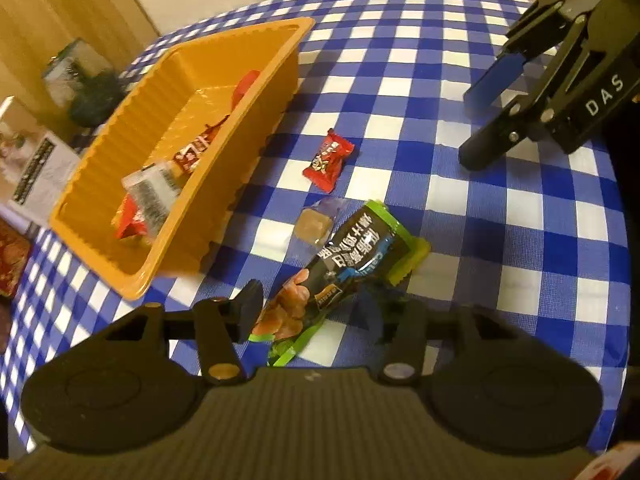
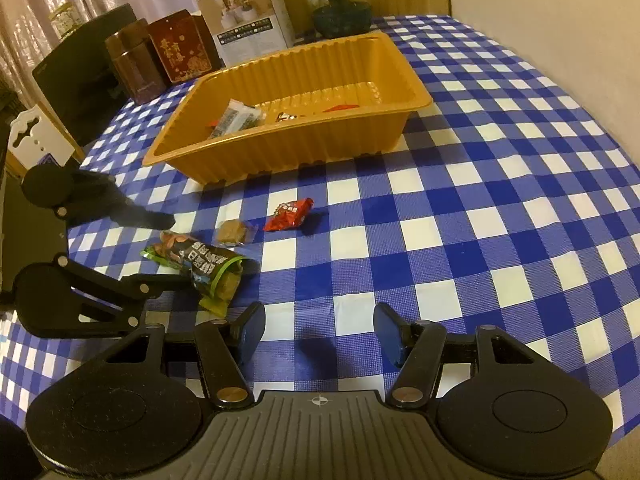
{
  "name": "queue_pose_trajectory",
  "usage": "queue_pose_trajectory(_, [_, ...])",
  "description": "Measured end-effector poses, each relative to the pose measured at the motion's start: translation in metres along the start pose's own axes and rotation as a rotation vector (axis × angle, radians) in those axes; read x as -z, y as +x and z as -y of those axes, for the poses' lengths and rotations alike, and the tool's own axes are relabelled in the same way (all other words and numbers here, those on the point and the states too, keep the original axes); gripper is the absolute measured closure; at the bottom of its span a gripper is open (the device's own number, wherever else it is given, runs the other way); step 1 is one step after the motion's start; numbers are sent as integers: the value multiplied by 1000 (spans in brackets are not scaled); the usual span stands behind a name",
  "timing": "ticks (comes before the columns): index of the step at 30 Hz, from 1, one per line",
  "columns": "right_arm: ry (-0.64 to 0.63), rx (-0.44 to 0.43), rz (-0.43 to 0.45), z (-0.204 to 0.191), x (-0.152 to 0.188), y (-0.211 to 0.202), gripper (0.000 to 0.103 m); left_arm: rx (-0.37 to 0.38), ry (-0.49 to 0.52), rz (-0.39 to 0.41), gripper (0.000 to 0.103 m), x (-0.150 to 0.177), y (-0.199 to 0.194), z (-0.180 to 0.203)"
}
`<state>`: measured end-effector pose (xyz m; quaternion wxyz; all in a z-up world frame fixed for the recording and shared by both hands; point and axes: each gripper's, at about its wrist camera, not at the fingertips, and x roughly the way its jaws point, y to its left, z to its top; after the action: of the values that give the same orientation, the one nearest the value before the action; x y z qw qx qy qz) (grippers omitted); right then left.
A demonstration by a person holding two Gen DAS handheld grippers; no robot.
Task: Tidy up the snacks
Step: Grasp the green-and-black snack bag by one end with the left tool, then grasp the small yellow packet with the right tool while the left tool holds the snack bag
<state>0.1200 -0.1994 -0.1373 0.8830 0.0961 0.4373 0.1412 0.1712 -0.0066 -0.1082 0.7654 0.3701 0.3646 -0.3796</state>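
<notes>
1. The left gripper is pointing down at the nut bag, which is lying flat on the checked cloth. Its jaws are standing apart on both sides of the bag's near end; I judge they are not pressing it yet, though the right finger is blurred.
2. The right gripper is hanging over bare cloth with its jaws spread wide, and it is holding nothing. It is probably waiting for its own turn.
3. Just beyond the bag, a small brown candy in clear wrap is lying, almost touching the bag.
4. A little further, a red candy is resting alone on the cloth.
5. Behind these, the orange tray is already keeping several wrapped snacks inside, so I think it is the place for collecting. Three snacks are still lying outside, near its long side, so the task seems partly done.
</notes>
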Motion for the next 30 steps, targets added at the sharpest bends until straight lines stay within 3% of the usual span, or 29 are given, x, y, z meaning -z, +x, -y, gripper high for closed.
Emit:
queue_pose_trajectory(3, [3, -1, -1, -2, -1, 2, 43, 48, -25, -8, 52, -1, 6, -8])
queue_pose_trajectory(9, [-1, -6, 5, -6, -5, 8, 43, 80, -214, -16, 52, 3, 4, -23])
queue_pose_trajectory(11, [-4, -9, 5, -8, -6, 10, 43, 61, -300, -17, 66, 7, -2, -25])
queue_pose_trajectory(14, [-5, -12, 5, -10, -6, 12, 43, 12, -440, -43, 71, 14, -11, -23])
queue_pose_trajectory(17, [-7, -20, 6, -13, -5, 14, 43, 3, -518, -42, 73, 20, -20, -16])
queue_pose_trajectory(21, [-16, -27, 7, -18, -4, 17, 43, -7, -475, -39, 73, 18, -24, -8])
queue_pose_trajectory(26, [-18, -20, 6, -19, -3, 19, 43, -8, -335, -15, 71, 7, -11, -1])
queue_pose_trajectory(30, [-14, -13, 7, -17, -3, 20, 43, 18, -316, -23, 69, 6, -3, 0])
